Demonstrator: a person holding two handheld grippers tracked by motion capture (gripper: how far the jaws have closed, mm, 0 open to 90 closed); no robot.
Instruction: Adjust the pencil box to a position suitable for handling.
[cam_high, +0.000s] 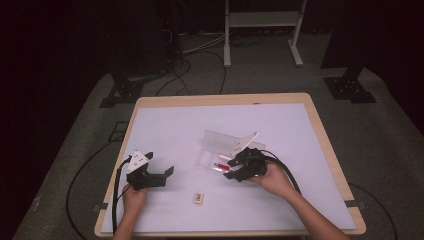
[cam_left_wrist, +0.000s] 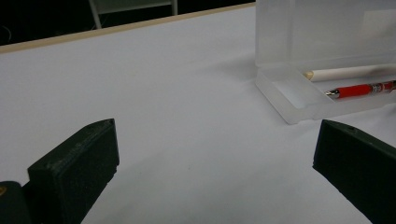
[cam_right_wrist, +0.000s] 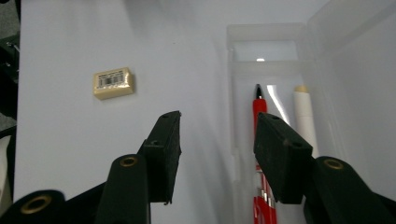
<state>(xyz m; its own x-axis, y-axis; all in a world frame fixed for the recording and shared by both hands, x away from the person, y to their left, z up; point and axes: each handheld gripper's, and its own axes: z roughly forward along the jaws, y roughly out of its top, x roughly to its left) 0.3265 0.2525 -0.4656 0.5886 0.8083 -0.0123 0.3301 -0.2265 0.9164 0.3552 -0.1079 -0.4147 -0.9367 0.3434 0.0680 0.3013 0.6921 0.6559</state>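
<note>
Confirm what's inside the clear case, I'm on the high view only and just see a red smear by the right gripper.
Observer: In the right gripper view it's a red pen lying lengthwise in the clear case.
Operator: Anything else in there?
Observer: A cream-white pen lies parallel beside the red one, on the side nearer the raised lid.
Operator: Is the right gripper holding the red pen?
Observer: No. The right gripper has its jaws apart with nothing between them; they hang over the case's edge.
Operator: And the small block near the front edge?
Observer: An eraser with a barcode label on top, lying on the table outside the case.
</note>
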